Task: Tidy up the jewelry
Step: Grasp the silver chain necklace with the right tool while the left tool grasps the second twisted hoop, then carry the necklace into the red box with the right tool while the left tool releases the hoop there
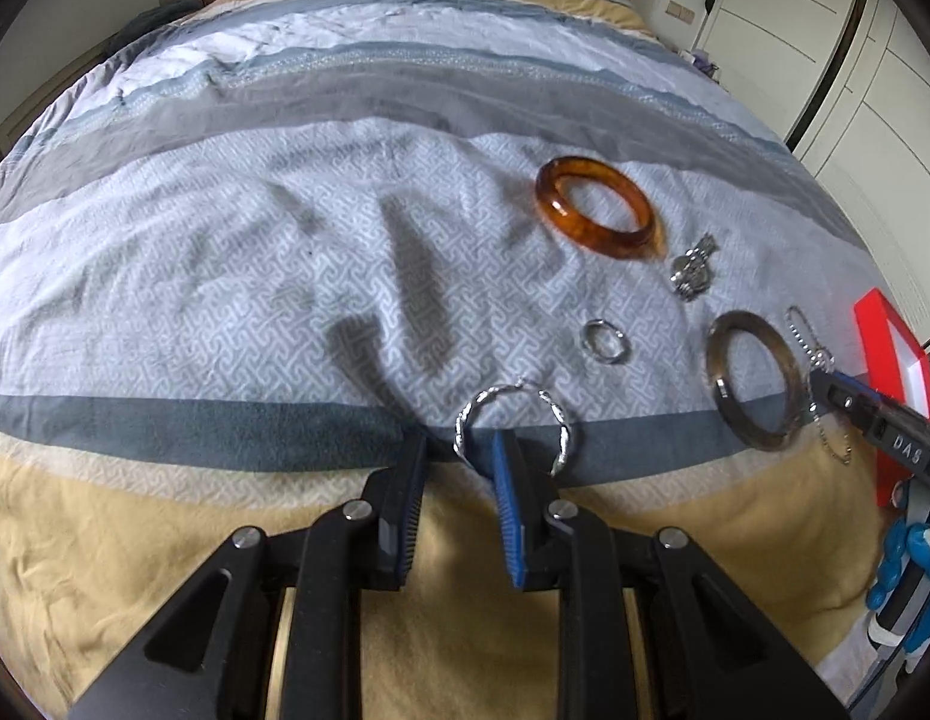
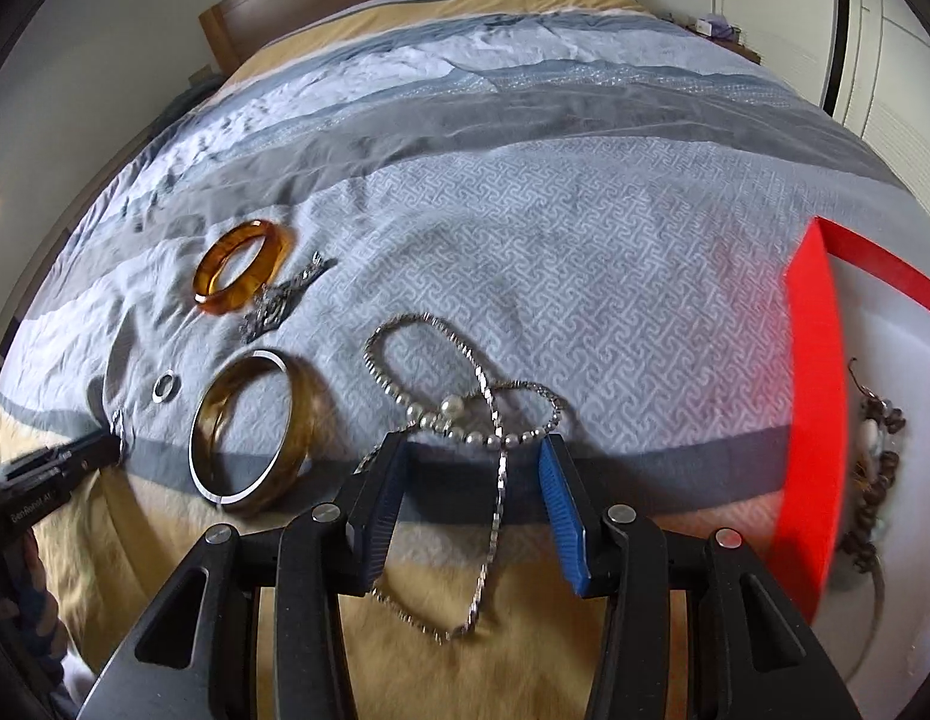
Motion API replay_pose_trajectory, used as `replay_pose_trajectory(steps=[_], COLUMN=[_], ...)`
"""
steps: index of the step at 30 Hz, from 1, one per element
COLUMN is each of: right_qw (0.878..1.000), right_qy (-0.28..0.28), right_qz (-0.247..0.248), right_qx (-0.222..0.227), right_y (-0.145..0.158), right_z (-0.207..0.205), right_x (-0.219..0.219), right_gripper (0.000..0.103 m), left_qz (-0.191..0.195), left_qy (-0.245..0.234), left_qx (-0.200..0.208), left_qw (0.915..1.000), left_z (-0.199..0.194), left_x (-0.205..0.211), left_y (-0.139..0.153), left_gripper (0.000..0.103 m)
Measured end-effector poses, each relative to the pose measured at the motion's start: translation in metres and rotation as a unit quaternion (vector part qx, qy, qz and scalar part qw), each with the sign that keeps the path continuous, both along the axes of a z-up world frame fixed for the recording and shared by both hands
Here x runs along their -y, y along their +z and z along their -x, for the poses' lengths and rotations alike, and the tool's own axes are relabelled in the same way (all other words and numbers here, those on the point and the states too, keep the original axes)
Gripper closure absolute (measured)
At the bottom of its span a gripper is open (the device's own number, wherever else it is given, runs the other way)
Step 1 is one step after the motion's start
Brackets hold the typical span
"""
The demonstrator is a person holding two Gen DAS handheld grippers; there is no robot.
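**Light, slippery pieces on soft bedding**

A thin silver chain necklace strung with small white pearls [image 2: 465, 420] was seen lying in loose loops on the striped blue, grey and tan bed cover [image 2: 555, 252], its tail trailing back between the wide-spread right tongs [image 2: 474, 462], which gripped nothing. It was judged limp, light and prone to sliding and tangling; a hold across a bunched crossing of strands near the pearls was judged safest, since a single strand could slip from the pads.

A twisted silver open hoop [image 1: 513, 426] was found at the tips of the left tongs [image 1: 462, 450], one blue pad [image 1: 507, 480] lying inside its ring; the tongs stood apart and were not closed on it. The hoop was judged stiff, thin and smooth, best pinched across its wire.

Nearby lay a wide brown bangle with a steel rim [image 2: 255, 432], a small silver ring [image 2: 165, 387], a translucent amber bangle [image 2: 243, 267] and a crumpled silver watch or pendant [image 2: 279, 300], whose nature could not be told. A red-walled box with a white inside [image 2: 813, 396] stood at the right, beaded pieces already within it.
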State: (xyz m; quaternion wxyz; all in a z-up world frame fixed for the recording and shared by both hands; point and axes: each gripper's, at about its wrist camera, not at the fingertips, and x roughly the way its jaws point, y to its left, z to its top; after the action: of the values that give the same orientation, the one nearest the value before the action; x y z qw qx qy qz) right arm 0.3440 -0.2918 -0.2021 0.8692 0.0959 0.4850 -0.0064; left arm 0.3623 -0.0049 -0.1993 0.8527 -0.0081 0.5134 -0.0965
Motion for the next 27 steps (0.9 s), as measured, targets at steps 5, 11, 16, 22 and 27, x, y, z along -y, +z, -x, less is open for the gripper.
replay_pose_trajectory(steps=[5,11,16,22,27], right_qw=[1.0,0.999,0.998,0.995,0.992], right_qy=[0.004,0.019,0.031,0.04,0.044], right_qz=[-0.001,-0.017,-0.029,-0.032,-0.031], right_qx=[0.016,0.029,0.052,0.085,0.114], right_y=[-0.005,-0.002,0.018,0.061,0.103], right_z=[-0.013,-0.017,-0.002,0.026,0.055], right_x=[-0.001,-0.003,-0.002,-0.003,-0.006], right_gripper=[0.062,0.1,0.1,0.1,0.1], left_qz=[-0.022,-0.03,-0.024,-0.016,-0.017], left_qy=[-0.013,0.001,0.01,0.015,0.014], left_qx=[0.013,0.028,0.032,0.053,0.076], left_qw=[0.9996,0.9992,0.9992,0.9984,0.9969], left_z=[-0.005,-0.005,0.0,0.021,0.046], left_x=[0.009,0.014,0.013,0.01,0.005], left_y=[-0.004,0.001,0.012,0.044,0.079], left_gripper=[0.083,0.098,0.098,0.098,0.098])
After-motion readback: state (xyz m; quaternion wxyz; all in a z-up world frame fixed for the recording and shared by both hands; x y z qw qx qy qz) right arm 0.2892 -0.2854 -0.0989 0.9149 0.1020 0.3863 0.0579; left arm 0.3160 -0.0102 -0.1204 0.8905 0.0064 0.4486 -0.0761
